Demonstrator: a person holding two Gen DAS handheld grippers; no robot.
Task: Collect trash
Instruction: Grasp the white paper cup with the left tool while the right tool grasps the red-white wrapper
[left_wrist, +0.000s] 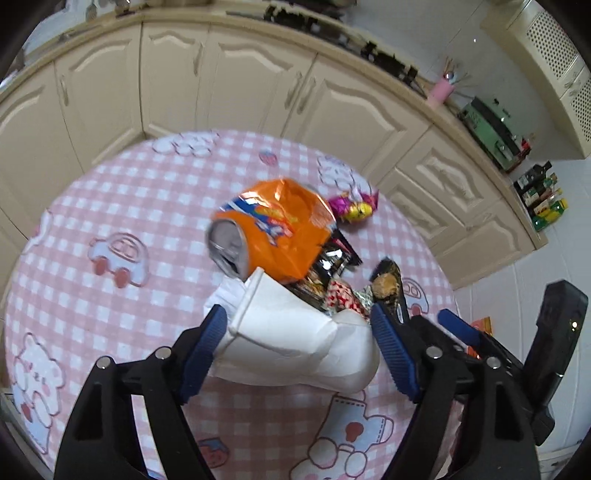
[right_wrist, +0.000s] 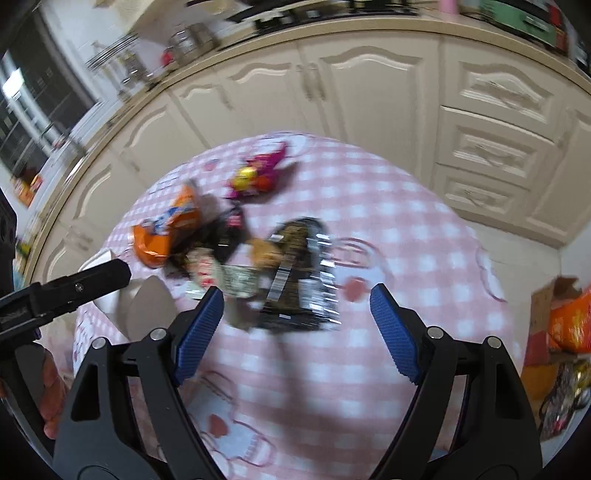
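Note:
A crushed white paper cup (left_wrist: 295, 332) lies on its side between the blue pads of my left gripper (left_wrist: 299, 347), whose jaws stand wide on either side of it; I cannot tell if they touch it. Beyond it lie a crushed orange soda can (left_wrist: 273, 232), dark snack wrappers (left_wrist: 332, 262) and a magenta candy wrapper (left_wrist: 354, 206). My right gripper (right_wrist: 295, 328) is open and empty above the pink checked tablecloth (right_wrist: 406, 229), just short of a dark foil wrapper (right_wrist: 299, 280). The orange can (right_wrist: 166, 229) and magenta wrapper (right_wrist: 255, 177) lie further off. The view is blurred.
The round table (left_wrist: 110, 192) stands in front of cream kitchen cabinets (left_wrist: 258, 85). A cardboard box with orange packaging (right_wrist: 561, 317) sits on the floor to the right. My right gripper's tips (left_wrist: 458, 325) show beside the left one. The left gripper's finger (right_wrist: 92, 277) reaches in from the left.

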